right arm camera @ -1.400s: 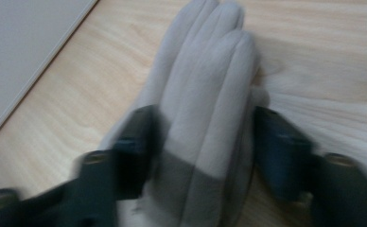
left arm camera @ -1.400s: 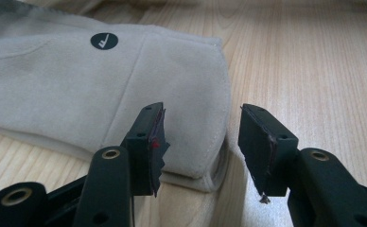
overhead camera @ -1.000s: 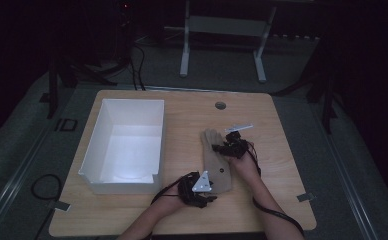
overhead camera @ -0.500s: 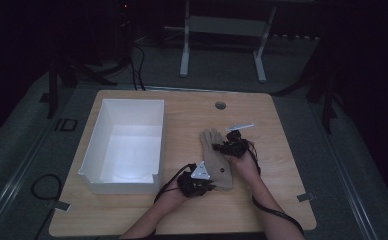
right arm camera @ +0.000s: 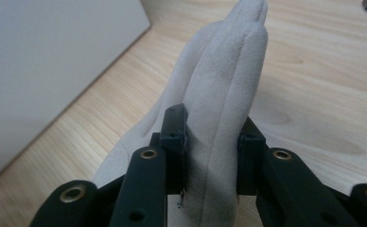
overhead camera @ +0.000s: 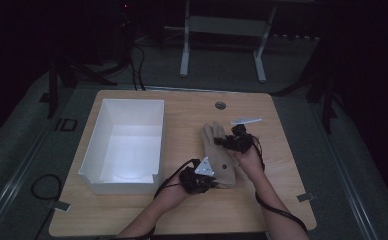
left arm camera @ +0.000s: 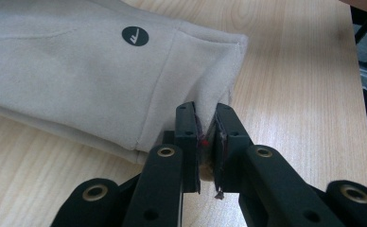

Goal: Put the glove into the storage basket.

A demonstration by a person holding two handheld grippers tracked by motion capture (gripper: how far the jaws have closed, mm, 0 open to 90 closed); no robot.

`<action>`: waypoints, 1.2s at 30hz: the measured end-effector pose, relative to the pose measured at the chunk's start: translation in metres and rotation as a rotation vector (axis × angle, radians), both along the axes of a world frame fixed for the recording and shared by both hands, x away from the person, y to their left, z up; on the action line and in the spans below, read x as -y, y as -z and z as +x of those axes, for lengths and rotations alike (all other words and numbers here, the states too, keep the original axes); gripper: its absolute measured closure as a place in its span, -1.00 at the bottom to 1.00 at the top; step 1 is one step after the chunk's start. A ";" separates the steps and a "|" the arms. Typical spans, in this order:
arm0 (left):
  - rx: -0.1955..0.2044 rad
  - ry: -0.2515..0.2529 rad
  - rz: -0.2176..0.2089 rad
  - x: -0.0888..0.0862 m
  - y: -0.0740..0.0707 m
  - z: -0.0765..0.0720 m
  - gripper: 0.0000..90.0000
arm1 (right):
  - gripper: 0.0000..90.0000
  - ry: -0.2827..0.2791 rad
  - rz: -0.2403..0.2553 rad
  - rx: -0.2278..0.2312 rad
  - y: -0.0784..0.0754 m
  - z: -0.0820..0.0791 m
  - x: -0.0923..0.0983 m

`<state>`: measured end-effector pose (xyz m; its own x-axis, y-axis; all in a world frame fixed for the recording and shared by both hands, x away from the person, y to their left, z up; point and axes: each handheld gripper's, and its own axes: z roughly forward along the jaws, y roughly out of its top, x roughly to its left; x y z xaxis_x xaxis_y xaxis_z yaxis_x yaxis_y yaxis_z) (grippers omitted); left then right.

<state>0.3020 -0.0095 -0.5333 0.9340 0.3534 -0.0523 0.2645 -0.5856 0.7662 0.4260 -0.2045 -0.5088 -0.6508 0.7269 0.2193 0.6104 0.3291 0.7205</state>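
A beige suede glove [overhead camera: 220, 156] lies lengthwise on the wooden table [overhead camera: 182, 210], fingers pointing away from me. My left gripper [overhead camera: 213, 181] is at its near end, shut on the corner of the cuff [left arm camera: 219, 71]; the pads pinch the fabric in the left gripper view [left arm camera: 206, 120]. My right gripper [overhead camera: 226, 142] is at the far end. Its jaws have just been closing and now squeeze the bunched glove fingers [right arm camera: 233, 61], which stand up between the pads in the right gripper view [right arm camera: 212, 127]. A round dark logo [left arm camera: 135, 36] marks the cuff.
An open white box [overhead camera: 158, 135] stands on the left half of the table; its side wall [right arm camera: 44, 56] is close to the glove. A round grommet [overhead camera: 220, 105] sits in the tabletop at the back. A desk frame [overhead camera: 222, 30] stands on the floor beyond.
The left gripper has closed on the glove's cuff. Both hands have risen a little, lifting the glove's ends with them.
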 end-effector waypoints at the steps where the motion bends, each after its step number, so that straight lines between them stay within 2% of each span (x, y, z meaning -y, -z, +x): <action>1: 0.002 -0.006 -0.004 0.000 -0.002 0.000 0.84 | 0.59 0.005 0.009 0.004 -0.002 0.000 0.002; 6: -0.006 -0.024 -0.002 -0.002 -0.009 0.000 0.84 | 0.59 0.010 0.015 0.012 -0.012 -0.001 0.006; 7: -0.008 -0.053 0.008 -0.004 -0.019 0.002 0.84 | 0.59 0.016 0.031 0.012 -0.019 0.000 0.007; 8: -0.003 -0.057 0.009 -0.005 -0.022 0.002 0.84 | 0.59 0.016 0.037 0.015 -0.023 0.001 0.008; 14: 0.022 -0.060 0.003 -0.011 -0.045 -0.001 0.84 | 0.59 0.005 0.043 0.041 -0.045 0.002 0.002; 16: 0.032 -0.060 0.002 -0.015 -0.054 -0.003 0.84 | 0.58 0.000 0.058 0.052 -0.054 0.001 -0.001; 19: 0.035 -0.069 -0.026 -0.020 -0.067 -0.005 0.84 | 0.58 -0.005 0.078 0.072 -0.069 -0.001 -0.005; 23: 0.066 -0.069 -0.009 -0.025 -0.087 -0.011 0.84 | 0.59 -0.018 0.085 0.106 -0.088 -0.005 -0.011; 26: 0.080 -0.075 -0.005 -0.030 -0.099 -0.012 0.84 | 0.59 -0.017 0.105 0.114 -0.099 -0.006 -0.013; 28: 0.085 -0.081 -0.012 -0.034 -0.106 -0.012 0.84 | 0.58 -0.021 0.117 0.120 -0.105 -0.006 -0.014; 32: 0.096 -0.085 -0.018 -0.042 -0.114 -0.011 0.84 | 0.58 -0.028 0.110 0.140 -0.116 -0.005 -0.020; 36: 0.107 -0.099 -0.010 -0.048 -0.119 -0.011 0.84 | 0.58 -0.043 0.129 0.133 -0.124 -0.001 -0.027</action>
<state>0.2912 0.0389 -0.4146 0.8952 0.4436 0.0416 0.2368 -0.5529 0.7989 0.4248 -0.1773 -0.3846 -0.7101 0.6692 0.2190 0.4946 0.2528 0.8315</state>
